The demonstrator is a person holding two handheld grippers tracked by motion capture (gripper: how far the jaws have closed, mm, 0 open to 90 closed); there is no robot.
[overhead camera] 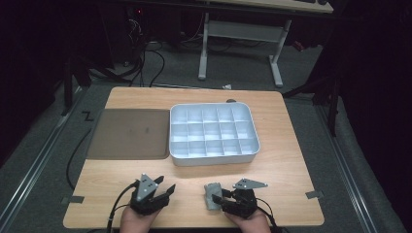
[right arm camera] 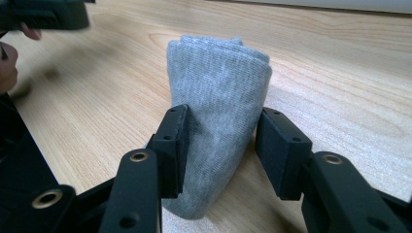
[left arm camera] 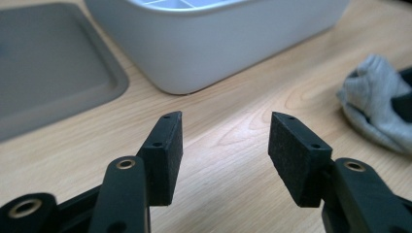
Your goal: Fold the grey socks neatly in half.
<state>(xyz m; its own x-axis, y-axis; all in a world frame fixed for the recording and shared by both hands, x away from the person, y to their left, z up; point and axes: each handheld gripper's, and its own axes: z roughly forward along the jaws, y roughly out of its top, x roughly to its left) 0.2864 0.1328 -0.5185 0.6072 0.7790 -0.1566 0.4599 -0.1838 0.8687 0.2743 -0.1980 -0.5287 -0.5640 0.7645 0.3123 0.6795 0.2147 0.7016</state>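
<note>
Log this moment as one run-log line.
left gripper: open, empty, over table | right gripper: shut on folded grey sock | white divided box: empty | grey lid: left of box

2 black tools [overhead camera: 165, 193] [overhead camera: 218, 198], brass-ringed screw holes, grey triangular top plates, trailing black cables

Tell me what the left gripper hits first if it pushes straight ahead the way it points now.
Probably the white divided box's near wall; bare wood lies between the open left gripper and it.
</note>
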